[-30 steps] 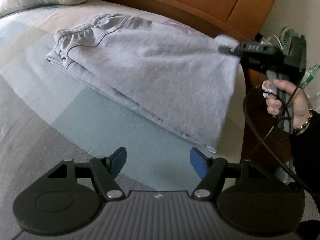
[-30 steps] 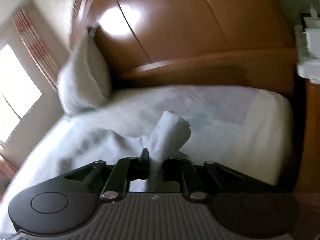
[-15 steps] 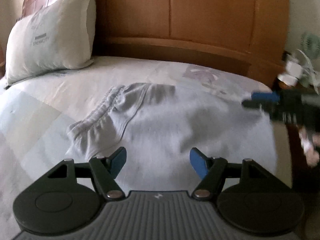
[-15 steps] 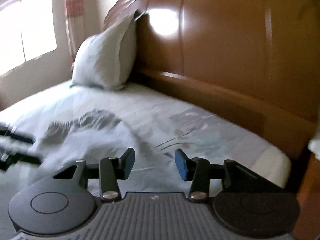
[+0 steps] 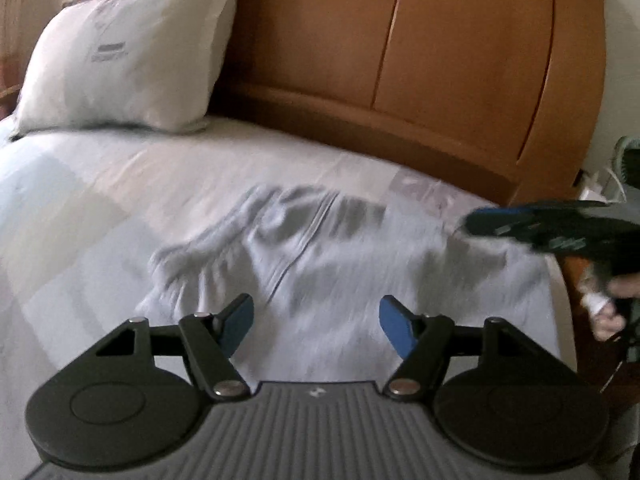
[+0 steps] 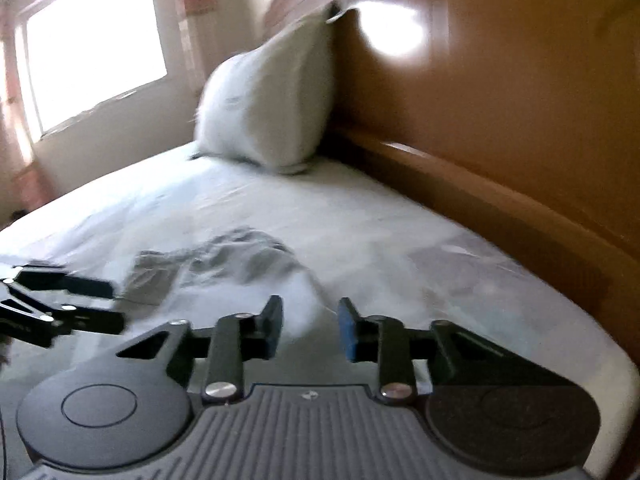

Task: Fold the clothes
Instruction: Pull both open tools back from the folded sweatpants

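Grey folded trousers (image 5: 320,264) lie flat on the bed, their gathered waistband toward the far left. In the left wrist view my left gripper (image 5: 316,320) hovers open over the near part of the cloth, nothing between its blue pads. The right gripper (image 5: 476,220) shows blurred at the right edge, above the garment's right end, held by a hand (image 5: 608,312). In the right wrist view the trousers (image 6: 240,264) lie just ahead of my right gripper (image 6: 310,326), whose jaws stand open and empty. The left gripper (image 6: 108,304) shows at the left.
The bed sheet (image 5: 100,184) is pale with soft colour patches. A white pillow (image 5: 120,52) leans on the wooden headboard (image 5: 440,60). A bedside stand with small items (image 5: 616,168) is at the far right. A bright window (image 6: 92,40) is beyond the bed.
My right gripper has let go of the trouser end it pinched and opened. Both grippers have tilted up and shifted over the garment, which now lies flat.
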`<control>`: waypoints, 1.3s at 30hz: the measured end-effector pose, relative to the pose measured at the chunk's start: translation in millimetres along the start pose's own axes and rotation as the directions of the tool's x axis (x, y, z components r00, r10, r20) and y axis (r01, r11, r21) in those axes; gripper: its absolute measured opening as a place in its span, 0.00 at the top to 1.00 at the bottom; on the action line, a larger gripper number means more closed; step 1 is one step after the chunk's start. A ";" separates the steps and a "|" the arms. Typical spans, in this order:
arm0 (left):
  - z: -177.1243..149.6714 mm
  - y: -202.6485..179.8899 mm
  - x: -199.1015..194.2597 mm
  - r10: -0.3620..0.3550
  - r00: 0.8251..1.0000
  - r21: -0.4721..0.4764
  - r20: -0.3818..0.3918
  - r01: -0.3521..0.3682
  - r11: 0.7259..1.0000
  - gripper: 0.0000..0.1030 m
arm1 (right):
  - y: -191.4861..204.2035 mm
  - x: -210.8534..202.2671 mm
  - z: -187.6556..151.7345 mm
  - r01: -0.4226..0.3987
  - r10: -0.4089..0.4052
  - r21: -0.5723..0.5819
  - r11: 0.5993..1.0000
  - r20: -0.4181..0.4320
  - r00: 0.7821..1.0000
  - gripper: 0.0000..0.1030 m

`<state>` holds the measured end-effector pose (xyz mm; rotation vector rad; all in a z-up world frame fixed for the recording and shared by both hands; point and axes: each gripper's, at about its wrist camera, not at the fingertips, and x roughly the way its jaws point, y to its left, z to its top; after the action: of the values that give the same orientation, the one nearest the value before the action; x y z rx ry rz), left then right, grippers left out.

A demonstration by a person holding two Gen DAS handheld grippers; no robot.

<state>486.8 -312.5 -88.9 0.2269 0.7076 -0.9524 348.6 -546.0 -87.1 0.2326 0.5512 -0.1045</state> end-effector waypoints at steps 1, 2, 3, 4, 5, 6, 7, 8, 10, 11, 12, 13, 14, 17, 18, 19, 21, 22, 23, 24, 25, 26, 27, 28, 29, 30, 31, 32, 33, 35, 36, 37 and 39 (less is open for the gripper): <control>3.9 0.5 6.6 -0.001 1.000 -0.003 0.000 0.001 1.000 0.31 | 2.7 13.4 2.7 0.000 0.000 -0.008 1.000 -0.025 1.000 0.77; 4.1 4.3 14.5 0.020 1.000 -0.016 -0.003 -0.020 1.000 0.31 | 5.5 26.9 5.4 0.000 -0.001 -0.016 1.000 -0.051 0.999 0.78; 4.0 8.3 22.2 0.040 0.999 -0.029 -0.007 -0.040 0.999 0.31 | 7.7 38.9 6.7 0.002 -0.004 -0.027 1.000 -0.074 0.997 0.78; 0.9 13.8 26.0 0.058 0.998 -0.040 -0.017 -0.058 0.998 0.31 | 9.1 48.4 5.8 0.009 -0.013 -0.042 0.999 -0.094 0.995 0.78; -2.3 19.3 29.7 0.075 0.997 -0.050 -0.026 -0.076 0.996 0.34 | 9.9 57.6 4.4 0.018 -0.025 -0.056 0.998 -0.112 0.993 0.78; -5.4 24.9 33.4 0.092 0.995 -0.061 -0.037 -0.094 0.994 0.36 | 8.9 64.8 2.5 0.028 -0.035 -0.061 0.998 -0.125 0.992 0.78; -8.6 30.4 37.2 0.109 0.993 -0.071 -0.047 -0.112 0.991 0.36 | 5.9 69.5 1.4 0.031 -0.038 -0.051 0.998 -0.130 0.991 0.78; -11.7 35.7 40.6 0.125 0.991 -0.080 -0.057 -0.129 0.988 0.35 | 2.9 74.1 0.2 0.035 -0.040 -0.042 0.999 -0.135 0.990 0.78; -12.9 33.3 33.8 0.121 0.990 -0.067 -0.068 -0.126 0.990 0.35 | 3.9 76.8 5.5 0.019 -0.023 -0.036 0.999 -0.126 0.992 0.78; -12.4 32.3 27.9 0.122 0.990 -0.075 -0.068 -0.127 0.989 0.35 | 6.0 76.5 9.9 0.005 -0.010 -0.036 0.999 -0.117 0.993 0.78; -11.7 31.4 21.7 0.120 0.991 -0.087 -0.066 -0.125 0.988 0.35 | 8.1 76.3 14.4 -0.008 0.004 -0.036 0.999 -0.108 0.994 0.77; -12.3 30.7 15.1 0.116 0.991 -0.096 -0.062 -0.122 0.988 0.35 | 10.2 76.0 18.8 -0.022 0.018 -0.036 0.999 -0.099 0.995 0.77; -13.0 30.1 8.6 0.112 0.992 -0.105 -0.059 -0.118 0.987 0.34 | 12.3 75.8 23.2 -0.035 0.032 -0.036 0.999 -0.089 0.995 0.77; -22.8 28.9 -7.5 0.122 0.991 -0.114 -0.063 -0.128 0.985 0.31 | 20.2 78.8 36.7 -0.073 0.070 -0.043 0.996 -0.070 0.995 0.77; -26.1 28.6 -12.9 0.125 0.990 -0.118 -0.064 -0.132 0.984 0.31 | 26.9 88.8 41.4 -0.081 0.076 -0.058 0.995 -0.084 0.994 0.77; -29.5 28.2 -18.3 0.129 0.990 -0.121 -0.065 -0.136 0.983 0.31 | 32.1 96.5 44.8 -0.084 0.077 -0.071 0.994 -0.096 0.992 0.77; -40.4 30.7 -30.5 0.153 0.985 -0.125 -0.075 -0.162 0.979 0.31 | 37.5 103.8 46.7 -0.075 0.065 -0.087 0.993 -0.108 0.992 0.77; -45.6 33.6 -35.5 0.160 0.983 -0.132 -0.085 -0.170 0.977 0.31 | 40.2 107.4 47.7 -0.070 0.059 -0.095 0.993 -0.114 0.992 0.76; -50.8 36.5 -40.6 0.167 0.981 -0.139 -0.095 -0.179 0.974 0.31 | 42.9 111.0 48.7 -0.065 0.053 -0.103 0.993 -0.121 0.991 0.76; -56.9 39.8 -47.4 0.171 0.980 -0.149 -0.102 -0.185 0.971 0.31 | 45.5 114.6 49.7 -0.061 0.046 -0.111 0.992 -0.127 0.991 0.75; -63.5 42.5 -54.7 0.174 0.979 -0.157 -0.107 -0.190 0.969 0.31 | 48.2 118.2 50.6 -0.056 0.040 -0.119 0.991 -0.133 0.990 0.75; -70.6 45.1 -62.0 0.177 0.978 -0.163 -0.111 -0.193 0.968 0.30 | 50.9 121.8 51.6 -0.052 0.034 -0.128 0.990 -0.139 0.990 0.75; -77.7 47.4 -68.8 0.179 0.977 -0.166 -0.113 -0.196 0.966 0.29 | 53.6 125.4 52.6 -0.047 0.028 -0.136 0.990 -0.145 0.989 0.75; -84.2 48.7 -74.2 0.187 0.975 -0.166 -0.118 -0.205 0.964 0.28 | 57.1 125.2 53.9 -0.057 0.036 -0.143 0.988 -0.148 0.988 0.74; -89.5 47.9 -77.7 0.203 0.971 -0.160 -0.127 -0.222 0.962 0.28 | 62.2 118.9 54.4 -0.090 0.067 -0.151 0.984 -0.152 0.986 0.74; -94.8 47.1 -81.2 0.219 0.966 -0.154 -0.135 -0.239 0.959 0.28 | 67.6 113.7 52.6 -0.120 0.093 -0.160 0.980 -0.163 0.982 0.74; -100.0 46.2 -84.7 0.234 0.962 -0.148 -0.143 -0.255 0.956 0.28 | 73.0 108.4 50.7 -0.150 0.120 -0.169 0.974 -0.175 0.977 0.73; -103.5 44.2 -87.8 0.242 0.959 -0.144 -0.147 -0.262 0.954 0.28 | 77.5 104.2 47.8 -0.173 0.139 -0.175 0.969 -0.190 0.972 0.72; -107.0 42.2 -90.9 0.249 0.957 -0.141 -0.150 -0.270 0.952 0.28 | 79.7 101.9 42.5 -0.181 0.143 -0.176 0.968 -0.208 0.968 0.72; -113.9 38.3 -97.0 0.264 0.952 -0.134 -0.156 -0.285 0.949 0.28 | 78.0 96.7 29.9 -0.157 0.117 -0.173 0.972 -0.221 0.968 0.72; -115.5 36.4 -98.8 0.263 0.952 -0.130 -0.156 -0.284 0.950 0.28 | 75.5 92.4 24.6 -0.139 0.101 -0.167 0.976 -0.216 0.971 0.72; -117.1 34.5 -100.6 0.263 0.952 -0.127 -0.157 -0.283 0.951 0.28 | 71.7 84.7 20.9 -0.132 0.101 -0.151 0.980 -0.199 0.975 0.72; -120.4 30.6 -104.2 0.262 0.952 -0.120 -0.158 -0.282 0.952 0.26 | 65.6 70.6 13.2 -0.147 0.124 -0.129 0.981 -0.174 0.977 0.63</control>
<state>417.8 -168.4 -116.6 0.2613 0.8461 -0.6229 425.6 -488.3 -101.0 0.1405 0.7027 0.0877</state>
